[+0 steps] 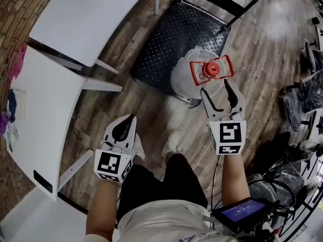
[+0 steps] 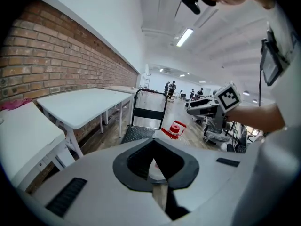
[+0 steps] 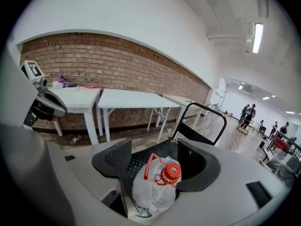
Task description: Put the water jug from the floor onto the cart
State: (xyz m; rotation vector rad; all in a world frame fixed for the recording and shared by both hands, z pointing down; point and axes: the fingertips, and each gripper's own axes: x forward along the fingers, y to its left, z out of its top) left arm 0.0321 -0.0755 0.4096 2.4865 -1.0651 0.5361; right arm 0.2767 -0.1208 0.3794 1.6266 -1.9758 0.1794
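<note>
Wooden floor point(image 1: 151, 110) underfoot, with water jug point(image 1: 194, 82) upright at the edge of the cart point(image 1: 176, 39), not yet aboard. Right tongs point(image 1: 216, 87) spread wide just short of red handle point(image 1: 212, 69); left tongs point(image 1: 130, 121) closed, empty. Best: centre on handle, clamp firmly, lift clear of deck lip.

Left claw point(image 2: 153, 142), tips together

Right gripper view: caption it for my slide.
Open right gripper frames the red-capped water jug, with the cart behind it.
</note>
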